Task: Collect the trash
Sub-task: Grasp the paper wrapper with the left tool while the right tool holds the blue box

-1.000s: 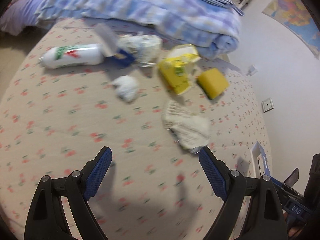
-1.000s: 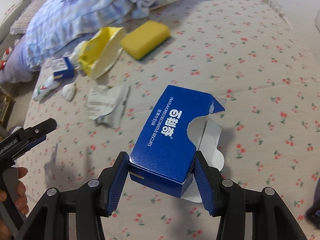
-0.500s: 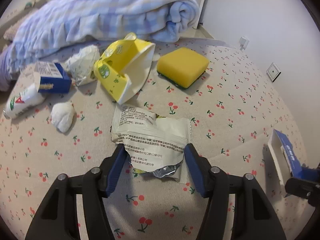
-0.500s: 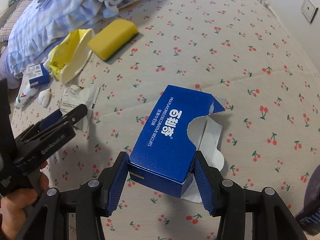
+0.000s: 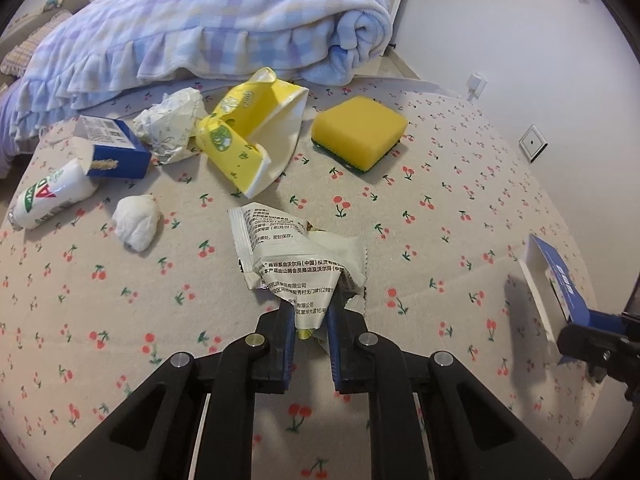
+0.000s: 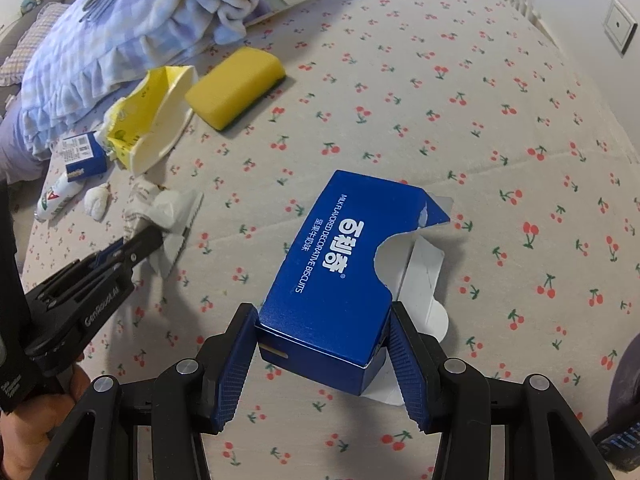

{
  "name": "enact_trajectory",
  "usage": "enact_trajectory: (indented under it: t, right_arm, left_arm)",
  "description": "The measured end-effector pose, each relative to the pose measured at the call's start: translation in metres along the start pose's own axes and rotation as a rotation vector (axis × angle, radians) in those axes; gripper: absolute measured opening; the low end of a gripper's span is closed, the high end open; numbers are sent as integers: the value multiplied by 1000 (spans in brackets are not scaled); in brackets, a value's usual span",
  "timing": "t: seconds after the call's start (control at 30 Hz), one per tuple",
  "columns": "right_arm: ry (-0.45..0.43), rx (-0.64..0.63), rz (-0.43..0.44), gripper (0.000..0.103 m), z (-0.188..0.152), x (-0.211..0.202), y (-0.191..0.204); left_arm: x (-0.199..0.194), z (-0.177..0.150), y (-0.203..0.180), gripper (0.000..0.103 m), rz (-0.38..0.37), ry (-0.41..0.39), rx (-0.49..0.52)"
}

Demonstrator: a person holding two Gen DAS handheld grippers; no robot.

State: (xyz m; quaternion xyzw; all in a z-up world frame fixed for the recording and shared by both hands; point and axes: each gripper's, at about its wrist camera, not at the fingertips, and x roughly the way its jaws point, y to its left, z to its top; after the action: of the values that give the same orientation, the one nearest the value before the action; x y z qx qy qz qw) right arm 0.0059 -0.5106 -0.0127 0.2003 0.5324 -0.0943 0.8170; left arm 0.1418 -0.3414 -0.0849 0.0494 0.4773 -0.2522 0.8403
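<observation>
the bed sheet (image 5: 460,208) is pale beige with little red cherries and green leaves all over it. it is soft and a bit wrinkled. at the far side lies a big blue and purple check blanket (image 5: 208,28), rolled up thick. behind the bed is a plain white wall (image 5: 500,40) with a wall socket (image 5: 533,143) on it.

the left gripper (image 5: 310,320) has just been closing, and now its blue jaws are pinched tight on the near end of a crinkled white snack wrapper (image 5: 296,260). the wrapper has small black writing on it and lies on the sheet in the middle of the bed, its far end on the cloth.

the right gripper (image 6: 324,354) has its jaws clamped on the two sides of a blue biscuit box (image 6: 344,268). the box is torn open at its far end and its white inside shows. it sits out over the sheet, well apart from the other trash.

more trash lies near the blanket. there is a torn yellow carton (image 5: 252,140), and a yellow sponge (image 5: 360,130) just to the right of it. left of the carton are a crumpled white paper (image 5: 172,124), a small blue box (image 5: 112,148), a white bottle (image 5: 52,194) on its side, and a white paper ball (image 5: 136,222). a person's hand (image 6: 24,440) holds the left gripper's handle at the bottom left of the right wrist view.
</observation>
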Motion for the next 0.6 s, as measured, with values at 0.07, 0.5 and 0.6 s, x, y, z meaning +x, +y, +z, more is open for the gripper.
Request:
enact_trajectory:
  t: [0.07, 0.5, 0.6]
  right_arm:
    - [-9, -4, 5, 57, 1, -3, 5]
    - [-43, -60, 46, 57, 3, -13, 60]
    - [-48, -87, 63, 57, 2, -13, 81]
  left_arm:
    - [-9, -1, 5, 14, -12, -6, -11]
    - [-76, -11, 63, 14, 22, -57, -55]
    - [-90, -15, 86, 14, 42, -62, -85]
